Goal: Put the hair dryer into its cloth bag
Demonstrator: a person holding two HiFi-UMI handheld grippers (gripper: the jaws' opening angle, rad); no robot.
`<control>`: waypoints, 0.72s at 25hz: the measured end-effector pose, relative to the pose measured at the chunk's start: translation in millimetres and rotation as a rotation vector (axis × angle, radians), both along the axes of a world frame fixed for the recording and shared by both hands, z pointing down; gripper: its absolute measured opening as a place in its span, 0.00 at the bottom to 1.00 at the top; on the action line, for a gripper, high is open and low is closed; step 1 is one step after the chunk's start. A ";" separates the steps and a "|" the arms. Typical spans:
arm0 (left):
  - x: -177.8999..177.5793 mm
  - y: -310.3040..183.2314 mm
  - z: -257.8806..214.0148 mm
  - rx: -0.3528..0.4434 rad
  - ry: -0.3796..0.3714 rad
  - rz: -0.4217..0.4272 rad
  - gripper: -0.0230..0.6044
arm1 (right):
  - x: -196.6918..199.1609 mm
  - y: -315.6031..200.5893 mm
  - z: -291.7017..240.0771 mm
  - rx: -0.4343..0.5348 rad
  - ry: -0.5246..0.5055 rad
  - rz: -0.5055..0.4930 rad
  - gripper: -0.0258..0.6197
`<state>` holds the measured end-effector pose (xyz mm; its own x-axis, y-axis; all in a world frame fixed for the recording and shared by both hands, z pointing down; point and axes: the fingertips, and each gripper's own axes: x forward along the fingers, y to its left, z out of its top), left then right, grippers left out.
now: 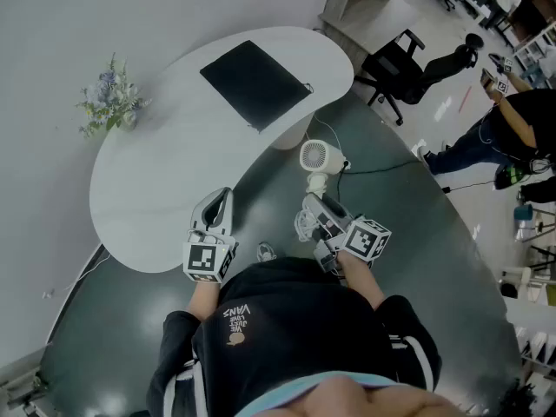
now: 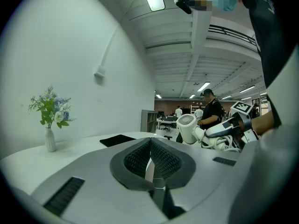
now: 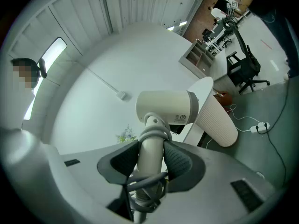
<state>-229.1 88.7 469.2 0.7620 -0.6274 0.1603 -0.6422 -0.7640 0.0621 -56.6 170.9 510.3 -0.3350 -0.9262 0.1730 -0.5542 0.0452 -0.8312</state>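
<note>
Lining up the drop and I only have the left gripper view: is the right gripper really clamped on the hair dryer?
Observer: Yes. The right gripper view shows the right gripper with both pads pressed on the handle of the hair dryer, which has the cord wound round it.
Operator: Where is the cloth bag?
Observer: The head view shows the cloth bag lying flat at the far end of the table. I cannot see an open mouth.
Operator: And the hair dryer relative to it?
Observer: It is off the table, over the dark floor, short of the bag.
</note>
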 end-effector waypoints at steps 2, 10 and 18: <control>0.5 -0.5 0.0 0.001 0.000 0.006 0.07 | -1.1 0.0 0.9 -0.004 0.001 0.000 0.33; 14.8 -4.7 -3.9 0.013 0.002 0.034 0.07 | 4.7 -5.4 0.7 -0.016 -0.012 0.009 0.33; 44.0 -27.0 2.0 0.005 -0.027 0.033 0.07 | 25.1 -26.1 12.2 -0.053 0.032 -0.066 0.33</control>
